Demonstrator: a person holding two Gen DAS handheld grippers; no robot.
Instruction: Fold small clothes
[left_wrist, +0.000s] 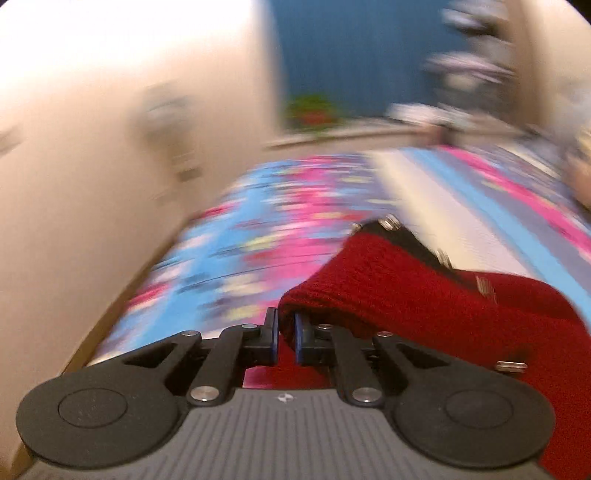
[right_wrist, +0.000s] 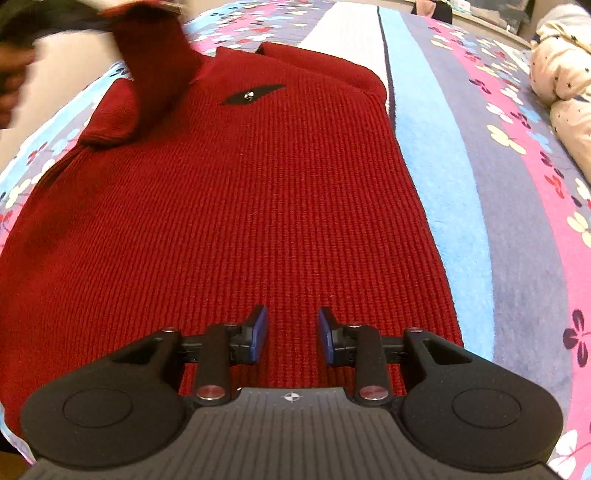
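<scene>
A red knit sweater (right_wrist: 240, 203) lies flat on a flowered bedspread (right_wrist: 517, 221), with a black patch and metal snap (right_wrist: 251, 95) near its collar. My right gripper (right_wrist: 293, 332) hovers open over the sweater's lower part, nothing between its blue pads. The sweater's sleeve (right_wrist: 155, 66) is lifted at the upper left, blurred, beside a person's hand (right_wrist: 11, 81). In the left wrist view my left gripper (left_wrist: 286, 332) is shut on the sleeve's red cuff (left_wrist: 369, 291), which hangs above the bedspread (left_wrist: 258, 240). That view is heavily blurred.
A cream star-printed bundle of cloth (right_wrist: 565, 85) lies at the bed's right edge. A pale wall (left_wrist: 92, 184) runs along the bed's left side, with a wooden bed edge below it. A blue curtain (left_wrist: 362, 55) stands behind the bed.
</scene>
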